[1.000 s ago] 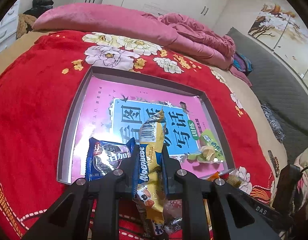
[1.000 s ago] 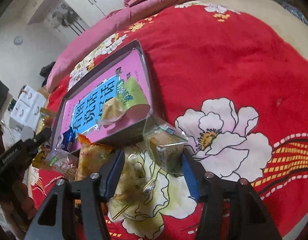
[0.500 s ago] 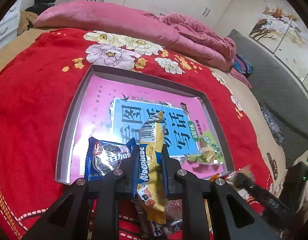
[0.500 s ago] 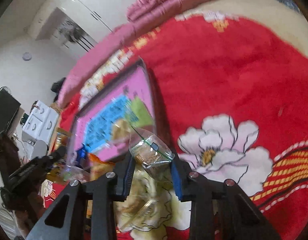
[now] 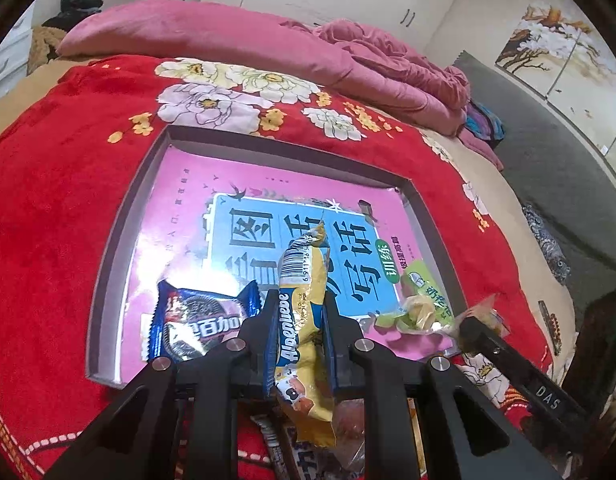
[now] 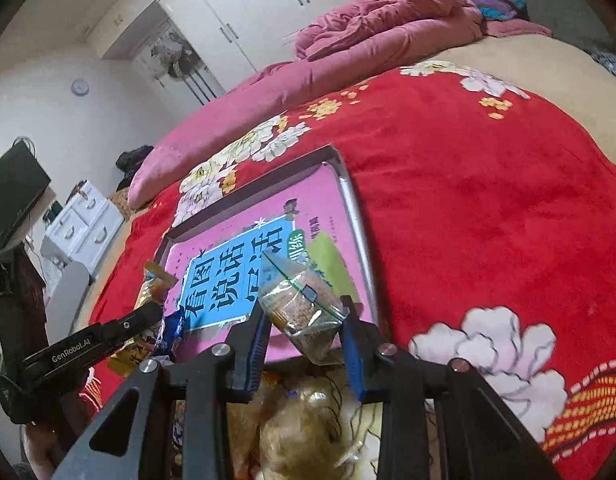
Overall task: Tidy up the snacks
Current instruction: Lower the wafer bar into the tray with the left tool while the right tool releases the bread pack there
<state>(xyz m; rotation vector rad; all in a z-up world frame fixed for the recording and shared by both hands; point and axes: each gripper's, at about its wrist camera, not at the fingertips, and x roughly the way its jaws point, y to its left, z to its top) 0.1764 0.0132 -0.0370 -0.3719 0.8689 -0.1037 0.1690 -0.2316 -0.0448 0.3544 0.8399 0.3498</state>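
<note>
A red flowered blanket covered the bed, and on it lay a shallow grey tray lined with a pink book. Two snacks already sat inside: a blue cookie pack and a green packet. The left gripper was clamped on a yellow wafer bar over the tray's near edge. The right gripper pinched a clear cracker packet. More snacks apparently remained outside.

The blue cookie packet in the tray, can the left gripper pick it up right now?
Probably not yet. The left gripper is already shut on the yellow snack stick, so it has no free grip. The blue cookie packet lies uncovered in the tray, just beside it.
</note>
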